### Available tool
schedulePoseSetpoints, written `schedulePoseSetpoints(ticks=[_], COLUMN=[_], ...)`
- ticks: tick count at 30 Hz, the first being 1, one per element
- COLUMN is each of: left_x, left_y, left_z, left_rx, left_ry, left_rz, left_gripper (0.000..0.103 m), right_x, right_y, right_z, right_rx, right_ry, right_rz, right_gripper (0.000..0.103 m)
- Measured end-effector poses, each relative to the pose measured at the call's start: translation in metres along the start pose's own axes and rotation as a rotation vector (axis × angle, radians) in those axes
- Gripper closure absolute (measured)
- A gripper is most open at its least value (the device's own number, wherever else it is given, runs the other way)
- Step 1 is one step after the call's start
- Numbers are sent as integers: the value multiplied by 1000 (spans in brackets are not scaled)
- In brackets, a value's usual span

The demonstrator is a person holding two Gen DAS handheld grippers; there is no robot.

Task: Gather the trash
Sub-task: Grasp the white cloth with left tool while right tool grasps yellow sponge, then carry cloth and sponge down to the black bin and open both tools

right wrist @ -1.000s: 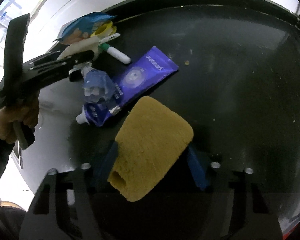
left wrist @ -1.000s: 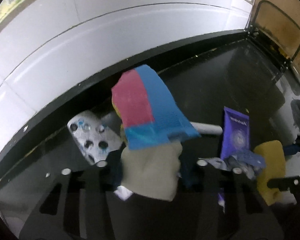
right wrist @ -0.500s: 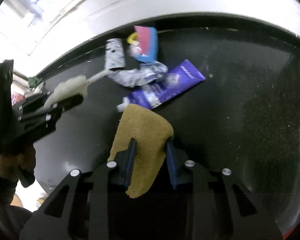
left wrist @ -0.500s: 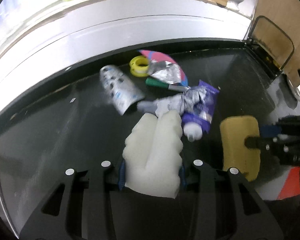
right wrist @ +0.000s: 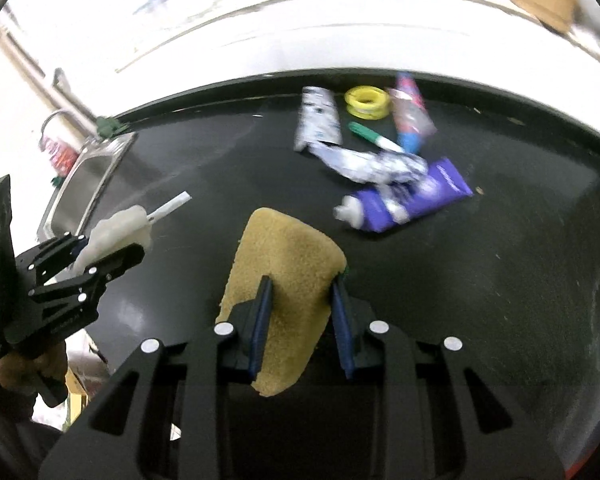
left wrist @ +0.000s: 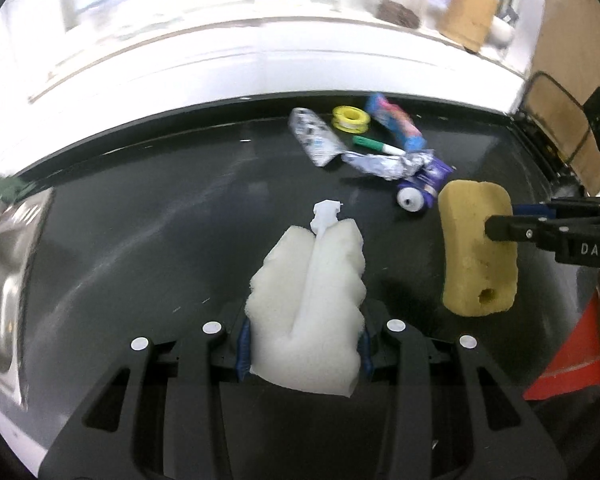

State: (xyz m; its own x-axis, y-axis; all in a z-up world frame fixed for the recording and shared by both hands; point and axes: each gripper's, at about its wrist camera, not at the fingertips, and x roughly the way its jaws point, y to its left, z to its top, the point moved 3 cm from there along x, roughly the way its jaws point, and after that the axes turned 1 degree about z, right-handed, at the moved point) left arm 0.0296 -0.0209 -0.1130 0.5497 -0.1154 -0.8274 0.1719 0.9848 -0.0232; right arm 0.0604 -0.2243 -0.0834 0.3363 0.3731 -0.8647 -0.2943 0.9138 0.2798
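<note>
Both grippers clamped: left (left wrist: pixel 304 344) w/ white sponge (left wrist: pixel 308 300), right (right wrist: pixel 302 320) w/ yellow sponge (right wrist: pixel 284 276).

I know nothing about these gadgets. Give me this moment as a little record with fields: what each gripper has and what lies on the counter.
left gripper: shut on white sponge
right gripper: shut on yellow sponge
surface: black counter
litter pile: purple tube, crumpled foil, green marker, yellow tape roll, blister pack, pink and blue wrapper
beside counter: sink
</note>
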Motion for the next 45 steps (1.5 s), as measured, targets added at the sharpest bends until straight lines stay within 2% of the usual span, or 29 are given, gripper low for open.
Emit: schedulePoseSetpoints(ticks=[8,15,21,26,31,36,42,44,45], left_x=[-63,-126,-164,-176,-171,-163,-151,-147,-145], left_y=[73,144,185,203,224,246,260,263,264], left_z=[-51,-143,-237,-299,-345,-372,-387,-389,-391], left_rx=[-172,-384,-585,-706,-799,-855,-872,-870,-869], left_ry=[-63,-54,-5,27,52,58,64,68,69], left_rz=[163,347,461,495,490,470,441,432,427], left_gripper=[64,64,64,64,64,64,64,59,55], right_x=[19,51,82,106,132,159,190,197,202], right_y=[100,228,341,404,452,482,501,507,510], right_z=[16,2,-46,-89,-129,-154,-170,-173,-175], right_rx=[-202,-423,-625,-749,-859,-922,-975,-987,-992], right_ry=[19,98,216,306,367,409,438,445,453], right_rz=[118,272,398,446,444,416,361,347,341], right_gripper=[74,74,74,74,73,73,70,67,57])
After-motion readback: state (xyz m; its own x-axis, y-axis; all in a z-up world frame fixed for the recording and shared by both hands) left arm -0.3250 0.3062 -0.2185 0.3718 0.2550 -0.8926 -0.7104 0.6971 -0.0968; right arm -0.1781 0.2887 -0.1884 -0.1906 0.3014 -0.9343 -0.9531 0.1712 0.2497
